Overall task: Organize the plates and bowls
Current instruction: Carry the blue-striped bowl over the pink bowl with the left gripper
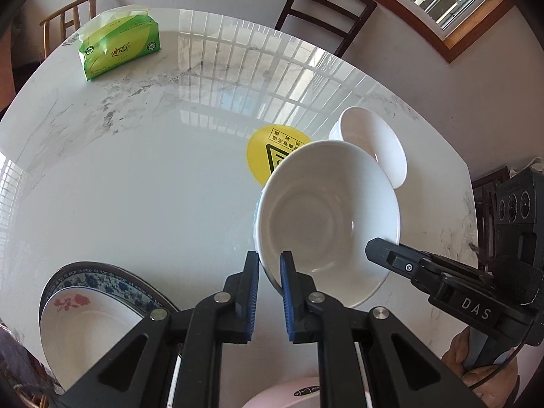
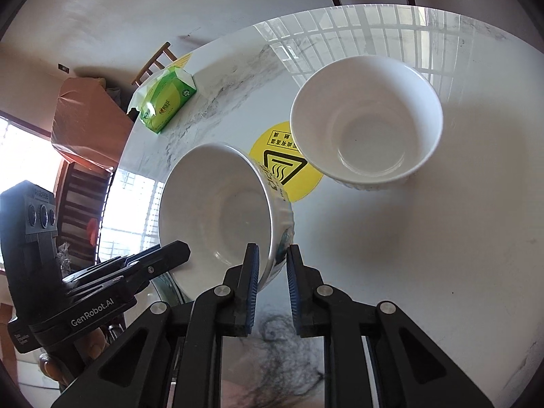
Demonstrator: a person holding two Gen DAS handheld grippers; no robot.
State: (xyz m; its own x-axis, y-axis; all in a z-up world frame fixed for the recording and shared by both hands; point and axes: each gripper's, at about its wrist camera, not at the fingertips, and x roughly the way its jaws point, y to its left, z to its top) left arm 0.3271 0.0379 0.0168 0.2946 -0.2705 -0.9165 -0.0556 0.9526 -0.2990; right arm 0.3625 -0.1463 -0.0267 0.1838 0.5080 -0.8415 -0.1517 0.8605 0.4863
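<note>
The left gripper (image 1: 270, 265) grips the near rim of a white bowl (image 1: 328, 217), one finger outside the wall and one inside. The bowl is tilted, with its opening turned toward the camera, and sits over the near edge of a round yellow sticker (image 1: 268, 149) on the marble table (image 1: 136, 176).

The right gripper (image 2: 273, 265) straddles the rim of the same bowl on its opposite side. In the right wrist view the left pad (image 2: 252, 272) lies against the inner wall; the right pad stands clear of the outer wall, so the jaws are parted and not clamped.

A second white bowl (image 2: 367, 119) stands upright on the table, beyond the sticker and to the right of the held bowl.

At the near left of the left wrist view, a white plate with a red flower (image 1: 78, 326) rests on a plate with a blue patterned rim (image 1: 102, 280). A green tissue pack (image 1: 119, 46) lies at the far left of the table. A pink object (image 1: 289, 394) shows at the bottom edge of that view; it cannot be identified.
</note>
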